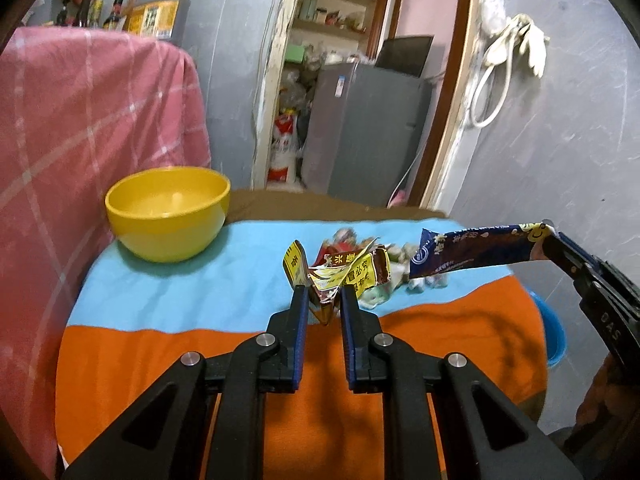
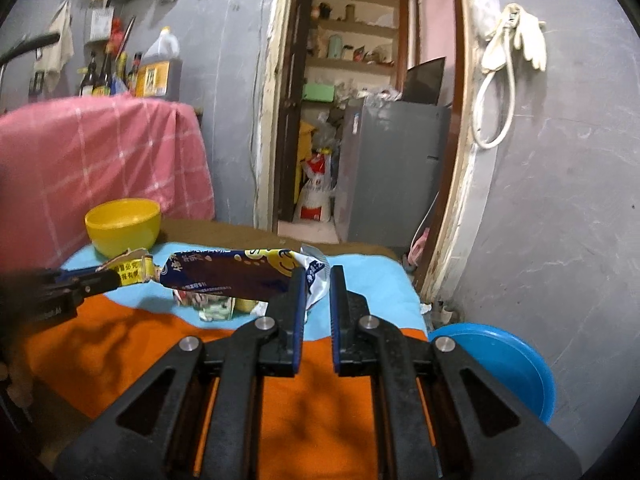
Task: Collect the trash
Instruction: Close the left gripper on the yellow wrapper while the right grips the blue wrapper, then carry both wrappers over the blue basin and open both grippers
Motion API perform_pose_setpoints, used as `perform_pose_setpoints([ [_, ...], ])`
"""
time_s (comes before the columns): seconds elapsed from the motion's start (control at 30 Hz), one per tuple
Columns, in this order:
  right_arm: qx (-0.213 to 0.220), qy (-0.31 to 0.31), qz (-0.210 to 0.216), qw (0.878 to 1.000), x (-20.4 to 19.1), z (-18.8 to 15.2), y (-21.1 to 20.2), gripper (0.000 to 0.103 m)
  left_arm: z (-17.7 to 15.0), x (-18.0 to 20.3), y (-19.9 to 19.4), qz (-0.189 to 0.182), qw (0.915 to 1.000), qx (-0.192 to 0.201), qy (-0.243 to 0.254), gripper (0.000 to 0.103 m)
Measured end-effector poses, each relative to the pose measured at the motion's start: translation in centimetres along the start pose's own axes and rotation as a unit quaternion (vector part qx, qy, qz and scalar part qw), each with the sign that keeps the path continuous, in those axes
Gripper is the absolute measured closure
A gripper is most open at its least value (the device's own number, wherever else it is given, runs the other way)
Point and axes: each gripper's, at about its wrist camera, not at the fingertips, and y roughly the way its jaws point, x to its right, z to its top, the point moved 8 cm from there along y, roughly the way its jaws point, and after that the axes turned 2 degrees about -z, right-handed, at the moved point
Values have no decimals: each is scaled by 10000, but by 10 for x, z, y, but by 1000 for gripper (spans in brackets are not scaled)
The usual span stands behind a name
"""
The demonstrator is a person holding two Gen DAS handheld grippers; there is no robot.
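1. Left tongs (image 1: 324, 294): pinching a crumpled yellow-and-brown wrapper (image 1: 348, 272), held clear of the tabletop (image 1: 180, 292).
2. Right tongs (image 2: 314, 276): clamped on the white crimped end of a long dark-blue snack packet (image 2: 232, 274), packet stretching out sideways in the air, roughly level.
3. In the left wrist view: right tongs (image 1: 550, 234) entering from the right edge, the blue packet (image 1: 472, 252) just beside the yellow wrapper.
4. Below both wrappers: a small heap of leftover scraps (image 2: 212, 306) lying on the light-blue part of the cloth, near its border with the orange part.
5. Yellow bowl (image 1: 168, 212) at the far left of the tabletop, well apart from the scraps.
6. Blue basin (image 2: 504, 364) low beside the tabletop's right edge, against the grey wall.
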Motion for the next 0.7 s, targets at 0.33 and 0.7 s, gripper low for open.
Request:
perform_pose_setpoints([
  [0.33, 903, 553, -446, 9934, 32, 21, -41, 89, 38, 47, -25, -558, 9936, 948, 258, 90],
  [0.7, 1306, 770, -1818, 9716, 137, 27, -81, 89, 68, 176, 4, -1601, 9785, 1061, 748, 90],
])
